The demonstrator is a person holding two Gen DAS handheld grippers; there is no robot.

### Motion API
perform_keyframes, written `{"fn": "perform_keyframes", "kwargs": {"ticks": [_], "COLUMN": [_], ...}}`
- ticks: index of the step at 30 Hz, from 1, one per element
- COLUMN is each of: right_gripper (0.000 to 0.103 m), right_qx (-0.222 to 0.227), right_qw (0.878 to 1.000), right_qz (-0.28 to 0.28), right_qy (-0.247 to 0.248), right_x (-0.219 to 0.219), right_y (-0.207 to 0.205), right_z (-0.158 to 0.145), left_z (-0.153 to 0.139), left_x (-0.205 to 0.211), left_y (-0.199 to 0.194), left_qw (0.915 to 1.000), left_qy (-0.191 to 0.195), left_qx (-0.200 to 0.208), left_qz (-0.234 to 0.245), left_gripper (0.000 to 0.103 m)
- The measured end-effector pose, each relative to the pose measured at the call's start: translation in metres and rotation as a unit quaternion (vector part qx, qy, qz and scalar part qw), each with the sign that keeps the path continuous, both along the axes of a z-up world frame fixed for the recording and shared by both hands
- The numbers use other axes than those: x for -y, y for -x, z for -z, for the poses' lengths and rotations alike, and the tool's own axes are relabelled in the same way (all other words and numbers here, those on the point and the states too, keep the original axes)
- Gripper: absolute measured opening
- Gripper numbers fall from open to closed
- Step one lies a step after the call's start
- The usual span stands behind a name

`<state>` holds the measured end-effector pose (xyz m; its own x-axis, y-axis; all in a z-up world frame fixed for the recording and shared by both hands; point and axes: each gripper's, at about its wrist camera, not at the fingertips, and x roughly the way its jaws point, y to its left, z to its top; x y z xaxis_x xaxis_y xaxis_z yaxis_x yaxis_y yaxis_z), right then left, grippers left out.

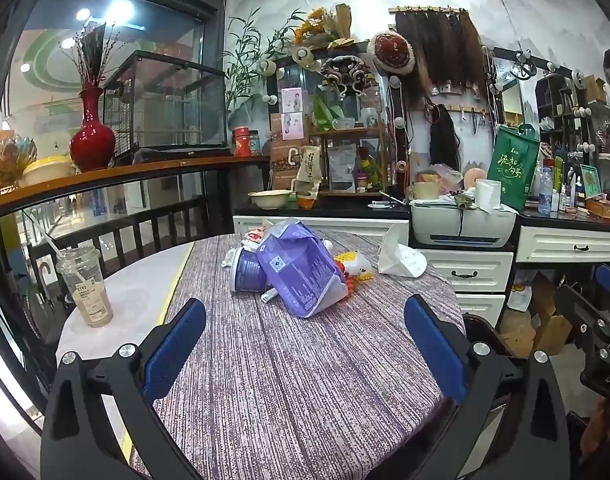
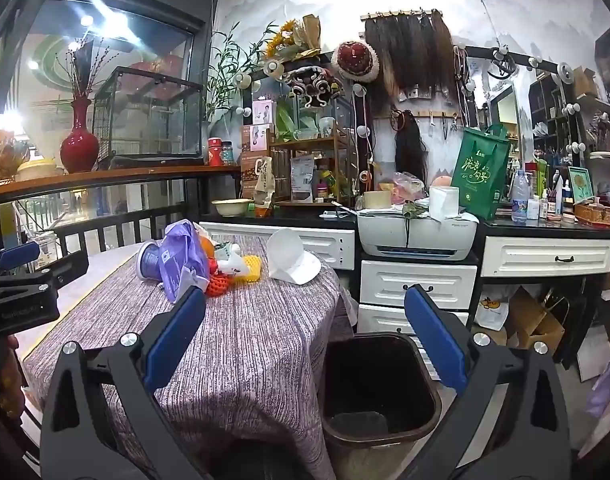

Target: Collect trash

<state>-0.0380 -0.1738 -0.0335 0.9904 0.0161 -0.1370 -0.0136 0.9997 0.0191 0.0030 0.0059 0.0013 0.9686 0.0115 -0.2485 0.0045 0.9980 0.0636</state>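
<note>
A pile of trash lies on the table's purple striped cloth [image 1: 289, 360]: a purple plastic bag [image 1: 301, 266], a blue cup on its side [image 1: 247, 270], yellow and orange foam netting [image 1: 355, 266] and a white cap [image 1: 401, 260]. A plastic drink cup with a straw [image 1: 87, 284] stands at the table's left. My left gripper [image 1: 305, 344] is open, short of the pile, nothing between its fingers. My right gripper [image 2: 305, 332] is open too, above the table's right edge. The same bag [image 2: 183, 256], netting [image 2: 233, 274] and cap [image 2: 295, 258] lie beyond it. A dark bin [image 2: 381, 392] stands below it.
White drawers [image 2: 417, 284] and a printer [image 2: 417, 236] stand behind the table, under a crowded counter with a green bag [image 2: 483, 172]. A wooden ledge with a red vase [image 1: 92, 140] and a railing run along the left. Cardboard boxes [image 2: 537, 320] sit on the floor at right.
</note>
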Motion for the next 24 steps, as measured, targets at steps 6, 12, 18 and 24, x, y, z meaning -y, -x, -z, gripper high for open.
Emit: {"fn": "perform_keyframes", "kwargs": {"ticks": [6,12,18,24], "right_gripper": [0.098,0.098,0.098,0.098], "right_qx": [-0.001,-0.002,-0.003,-0.004], "right_qw": [1.0,1.0,1.0,1.0], "right_qz": [0.0,0.0,0.0,0.0], "right_qy": [-0.003,-0.002,-0.004,-0.004], "right_x": [0.0044,0.0045,0.0047,0.006], "right_y": [0.0005,0.0007,-0.0005,-0.0006], "right_z": [-0.0034,-0.0031,-0.0034,-0.0032], "left_z": [0.0029,0.0031,0.0041,0.0072], "left_x": [0.0003,0.0006,0.0009,0.0012], "left_y": [0.002,0.0016,0.0013,0.0015], "left_qw": [1.0,1.0,1.0,1.0], "left_qy": [0.001,0.001,0.0,-0.001], "left_qx": [0.002,0.001,0.001,-0.002], "left_qz": [-0.001,0.0,0.0,0.0], "left_gripper": [0.098,0.098,0.098,0.098]}}
